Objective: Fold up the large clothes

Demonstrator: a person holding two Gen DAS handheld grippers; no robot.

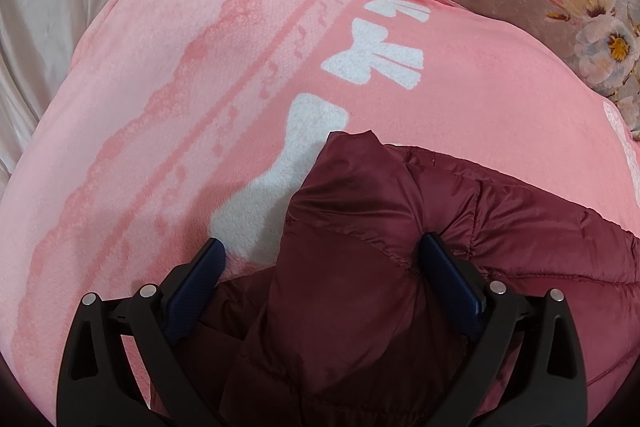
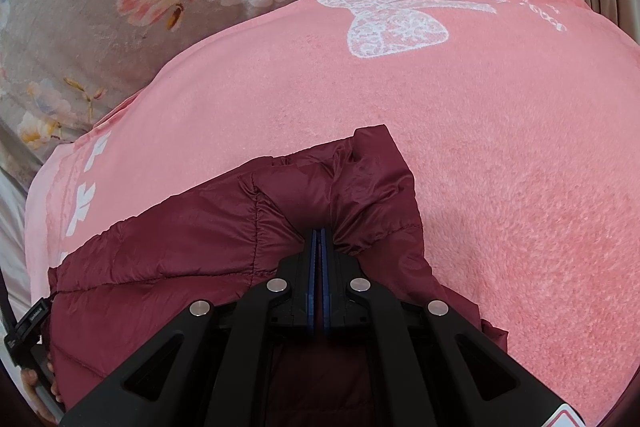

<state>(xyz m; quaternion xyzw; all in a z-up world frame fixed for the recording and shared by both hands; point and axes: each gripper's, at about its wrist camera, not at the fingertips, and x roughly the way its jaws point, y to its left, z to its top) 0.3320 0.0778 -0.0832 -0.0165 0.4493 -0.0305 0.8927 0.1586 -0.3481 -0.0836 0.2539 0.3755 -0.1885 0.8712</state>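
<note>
Right gripper [image 2: 319, 239] pinched tight on a fold of the maroon puffer jacket [image 2: 180, 251].
Left gripper [image 1: 324, 251] spread wide, straddling another jacket corner; the jacket lies on the pink blanket [image 2: 500, 167], with floral bedding [image 2: 100, 39] beyond the blanket.

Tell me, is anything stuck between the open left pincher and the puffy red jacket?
Nothing visible is. The left gripper is open with the maroon jacket bunched up right between its fingers, over the pink blanket. The right gripper is already shut on the jacket's fabric.
</note>
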